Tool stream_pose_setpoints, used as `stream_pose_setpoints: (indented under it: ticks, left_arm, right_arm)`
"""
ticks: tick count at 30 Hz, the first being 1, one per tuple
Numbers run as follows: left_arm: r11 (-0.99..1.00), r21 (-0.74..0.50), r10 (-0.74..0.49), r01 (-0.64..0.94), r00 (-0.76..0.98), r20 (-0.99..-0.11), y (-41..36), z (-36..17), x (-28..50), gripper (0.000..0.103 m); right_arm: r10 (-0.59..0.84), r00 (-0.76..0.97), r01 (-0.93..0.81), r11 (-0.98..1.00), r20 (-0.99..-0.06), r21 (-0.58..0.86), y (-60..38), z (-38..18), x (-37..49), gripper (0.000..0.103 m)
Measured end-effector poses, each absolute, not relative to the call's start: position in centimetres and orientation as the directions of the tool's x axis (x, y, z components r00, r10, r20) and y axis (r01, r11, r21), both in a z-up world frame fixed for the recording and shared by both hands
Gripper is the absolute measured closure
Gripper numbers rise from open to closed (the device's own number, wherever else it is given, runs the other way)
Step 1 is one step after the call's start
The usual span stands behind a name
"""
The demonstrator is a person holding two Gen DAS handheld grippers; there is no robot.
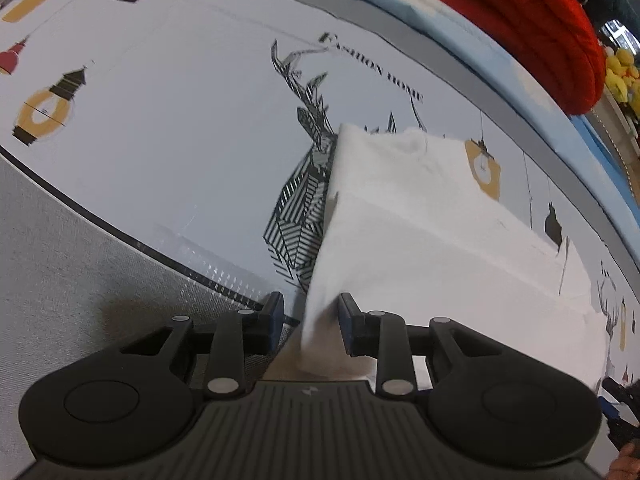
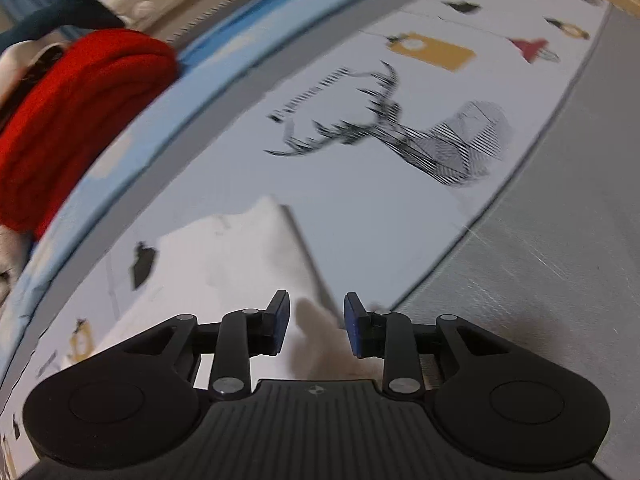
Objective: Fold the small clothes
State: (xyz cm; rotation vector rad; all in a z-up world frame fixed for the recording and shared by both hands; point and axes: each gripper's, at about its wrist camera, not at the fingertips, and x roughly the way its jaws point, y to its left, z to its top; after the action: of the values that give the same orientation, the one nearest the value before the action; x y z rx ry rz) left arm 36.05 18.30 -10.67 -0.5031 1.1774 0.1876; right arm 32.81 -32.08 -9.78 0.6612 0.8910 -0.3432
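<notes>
A small white garment (image 1: pixel 420 224) lies partly folded on a printed cloth (image 1: pixel 180 100) with a deer drawing. Its near edge rises up between the fingers of my left gripper (image 1: pixel 310 318), whose jaws stand apart with a gap on each side of the cloth. In the right wrist view the same white garment (image 2: pixel 224 256) lies ahead and to the left. One corner of it comes up between the fingers of my right gripper (image 2: pixel 316 320), whose jaws also stand apart. That view is blurred.
A red knitted item (image 1: pixel 532 20) lies on a light blue sheet (image 1: pixel 460 28) at the far side, and it also shows in the right wrist view (image 2: pixel 72 120). Grey table surface (image 1: pixel 60 248) borders the printed cloth near me. Yellow toys (image 1: pixel 622 76) sit at the far right.
</notes>
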Motion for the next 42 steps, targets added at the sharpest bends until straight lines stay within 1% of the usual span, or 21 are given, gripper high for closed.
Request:
stream_pose_setpoints:
  ticks: [2, 6, 12, 18, 28, 33, 34, 35, 36, 38, 42]
  left_arm:
    - [0.882, -0.279, -0.124, -0.379, 0.385, -0.914, 18.2, -10.8, 36.1, 0.07]
    - [0.887, -0.289, -0.138, -0.36, 0.39, -0.91, 18.3, -11.1, 36.2, 0.07]
    - [0.891, -0.291, -0.139, -0.348, 0.401, -0.905, 18.4, -11.1, 36.4, 0.07]
    - [0.867, -0.331, -0.156, -0.373, 0.428, -0.89, 19.2, -11.1, 36.8, 0.07]
    - [0.868, -0.359, -0.173, -0.342, 0.469, -0.866, 19.3, -11.5, 38.2, 0.07]
    - [0.883, -0.361, -0.18, -0.301, 0.491, -0.852, 19.3, -11.6, 38.7, 0.07]
    - [0.89, -0.356, -0.18, -0.287, 0.497, -0.849, 19.1, -11.7, 38.8, 0.072]
    - [0.895, -0.351, -0.178, -0.274, 0.504, -0.845, 19.1, -11.7, 38.8, 0.08]
    - [0.899, -0.349, -0.178, -0.262, 0.509, -0.842, 18.9, -11.7, 38.9, 0.088]
    - [0.907, -0.348, -0.187, -0.237, 0.513, -0.838, 18.8, -11.7, 39.1, 0.093]
    - [0.916, -0.341, -0.187, -0.21, 0.528, -0.829, 18.9, -11.2, 39.4, 0.094]
  right_arm:
    - [0.009, 0.567, 0.543, 0.747, -0.823, 0.383, -32.1, -10.5, 33.1, 0.065]
    - [0.092, 0.534, 0.52, 0.748, -0.84, 0.413, -31.7, -11.9, 33.2, 0.065]
    - [0.096, 0.534, 0.489, 0.776, -0.84, 0.4, -31.6, -12.0, 33.4, 0.065]
    - [0.08, 0.55, 0.458, 0.803, -0.831, 0.381, -31.3, -11.6, 33.8, 0.065]
    - [0.104, 0.55, 0.386, 0.848, -0.829, 0.363, -31.0, -11.9, 35.3, 0.065]
    - [0.117, 0.553, 0.347, 0.868, -0.825, 0.356, -30.8, -12.2, 35.9, 0.066]
    - [0.121, 0.554, 0.341, 0.87, -0.824, 0.357, -30.8, -12.2, 36.0, 0.07]
    - [0.124, 0.557, 0.333, 0.872, -0.821, 0.358, -30.7, -12.2, 36.1, 0.076]
    - [0.126, 0.563, 0.326, 0.875, -0.817, 0.359, -30.7, -12.2, 36.2, 0.08]
    - [0.128, 0.571, 0.31, 0.881, -0.811, 0.358, -30.6, -12.0, 36.4, 0.092]
    - [0.117, 0.598, 0.309, 0.879, -0.793, 0.363, -30.5, -11.7, 36.7, 0.095]
